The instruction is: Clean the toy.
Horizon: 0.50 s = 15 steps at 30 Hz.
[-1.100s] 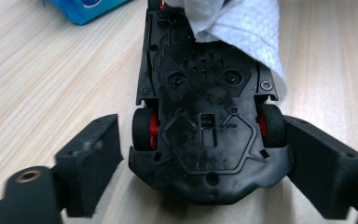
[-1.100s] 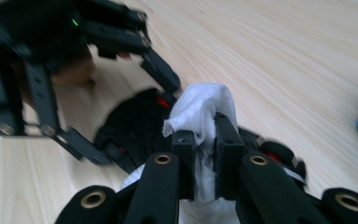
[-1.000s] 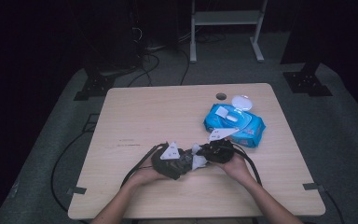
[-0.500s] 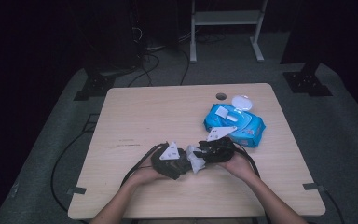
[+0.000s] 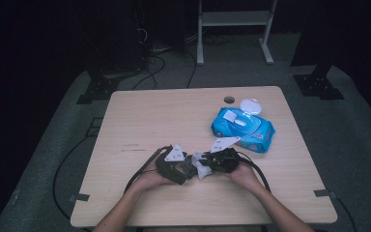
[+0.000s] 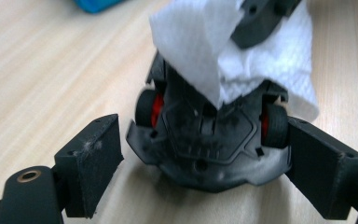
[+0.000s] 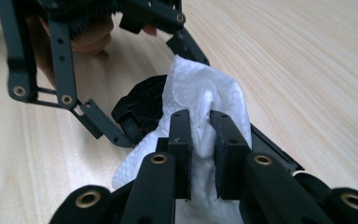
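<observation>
A black toy car (image 6: pixel 205 144) with red wheel hubs lies underside up on the table between the jaws of my left gripper (image 6: pixel 205 137). Those jaws have just been opening: the left pad (image 6: pixel 93 154) stands clear of the car, while the right pad (image 6: pixel 317 163) sits by a wheel. My right gripper (image 7: pixel 200 121) has just been closing and is shut on a crumpled white wipe (image 7: pixel 200 88), which lies against the car (image 7: pixel 142 109). In the high view both grippers (image 5: pixel 186 169) (image 5: pixel 207 164) meet nose to nose near the table's front edge.
A blue pack of wipes (image 5: pixel 244 128) with its white lid flipped open lies at the right of the wooden table (image 5: pixel 164 116). A cable hole (image 5: pixel 229 100) is near the far edge. Cables trail from both grippers off the front.
The right gripper with the wipe has edged slightly left toward the left gripper. The left hand has stayed where it was.
</observation>
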Tool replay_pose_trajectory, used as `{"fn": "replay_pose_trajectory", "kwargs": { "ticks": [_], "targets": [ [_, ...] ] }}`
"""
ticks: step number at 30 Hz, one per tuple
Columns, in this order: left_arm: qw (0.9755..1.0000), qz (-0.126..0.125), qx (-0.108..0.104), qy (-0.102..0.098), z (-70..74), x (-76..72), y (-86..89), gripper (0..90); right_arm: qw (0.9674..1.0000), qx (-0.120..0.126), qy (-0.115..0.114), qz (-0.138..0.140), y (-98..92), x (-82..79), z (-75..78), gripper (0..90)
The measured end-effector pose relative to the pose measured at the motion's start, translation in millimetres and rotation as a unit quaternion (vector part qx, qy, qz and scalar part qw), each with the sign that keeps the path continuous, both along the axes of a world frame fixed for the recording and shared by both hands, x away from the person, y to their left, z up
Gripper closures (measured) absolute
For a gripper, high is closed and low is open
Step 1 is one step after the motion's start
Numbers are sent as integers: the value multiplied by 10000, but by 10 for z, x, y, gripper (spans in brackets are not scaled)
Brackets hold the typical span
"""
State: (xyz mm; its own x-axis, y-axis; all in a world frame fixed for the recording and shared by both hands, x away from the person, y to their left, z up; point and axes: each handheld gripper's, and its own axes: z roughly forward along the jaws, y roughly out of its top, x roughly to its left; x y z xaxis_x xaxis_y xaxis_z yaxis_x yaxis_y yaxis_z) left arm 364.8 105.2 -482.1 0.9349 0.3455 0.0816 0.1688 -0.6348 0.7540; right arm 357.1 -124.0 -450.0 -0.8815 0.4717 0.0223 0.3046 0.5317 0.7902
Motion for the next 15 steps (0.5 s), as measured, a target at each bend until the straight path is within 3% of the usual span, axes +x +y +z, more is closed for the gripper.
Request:
{"fn": "replay_pose_trajectory", "kwargs": {
  "ticks": [2, 6, 10, 12, 15],
  "targets": [
    [9999, -148, -6, 2, 3, -4, -6, 200, 10000, 39, 40, 36, -5, -2, -10, 798],
    [9998, -166, 39, -138, 15, -34, -27, 231, 9999, 51, 117, 94, 42, -10, -3, 809],
    [9994, -206, 99, -256, 29, -59, -39, 235, 9987, 185, 276, 376, 259, -55, -43, 810],
    [9994, -210, 124, -254, 25, -58, -26, 236, 9987, 70, 176, 463, 352, -76, -55, 810],
    [9995, -187, 103, -248, 26, -57, -21, 237, 9992, -7, 104, 382, 311, -65, -34, 811]
  ]
}}
